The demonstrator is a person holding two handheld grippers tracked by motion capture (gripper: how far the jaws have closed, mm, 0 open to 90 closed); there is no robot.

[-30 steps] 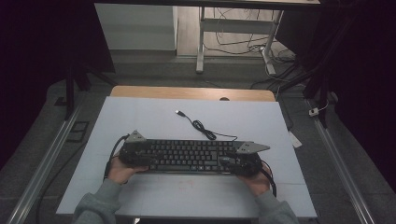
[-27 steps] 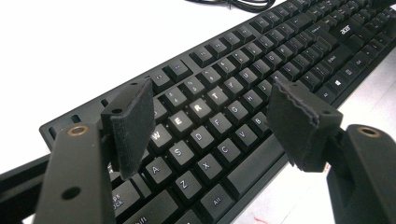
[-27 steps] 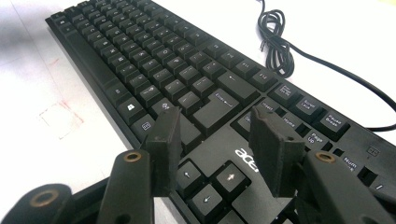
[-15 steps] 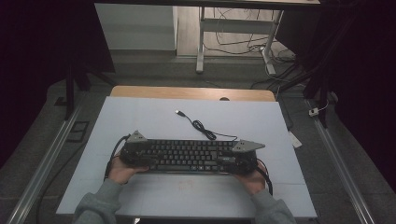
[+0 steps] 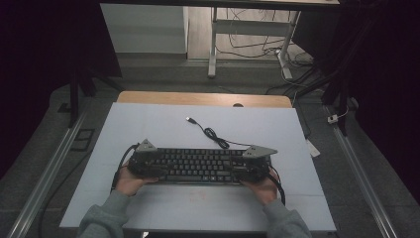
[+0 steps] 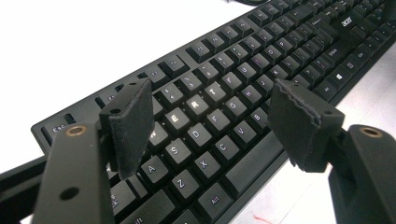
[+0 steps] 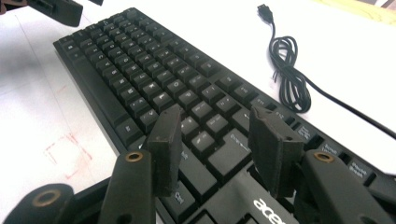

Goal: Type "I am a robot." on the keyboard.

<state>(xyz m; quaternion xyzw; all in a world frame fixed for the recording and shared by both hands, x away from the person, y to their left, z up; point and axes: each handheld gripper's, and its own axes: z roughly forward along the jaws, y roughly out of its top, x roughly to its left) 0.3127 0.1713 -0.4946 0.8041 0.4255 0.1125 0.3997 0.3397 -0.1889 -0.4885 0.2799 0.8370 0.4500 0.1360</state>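
both claws poised over the keyboard (image 5: pixel 198 165): left claw (image 6: pixel 210 116) spread wide above its letter end, right claw (image 7: pixel 217 140) parted above the other end, gripping nothing. keyboard lies flat on the surface (image 5: pixel 148 124), presumably for pressing keys.

High view overhead, claw cameras close, sharing keyboard (image 5: pixel 198 165).

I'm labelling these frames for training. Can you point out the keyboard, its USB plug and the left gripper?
keyboard (image 5: pixel 198 165): high view, middle of the key field.
USB plug (image 7: pixel 264 10): right gripper view, the plug's black body at the cable's end.
left gripper (image 6: pixel 210 121): left gripper view, midway between its open fingertips.
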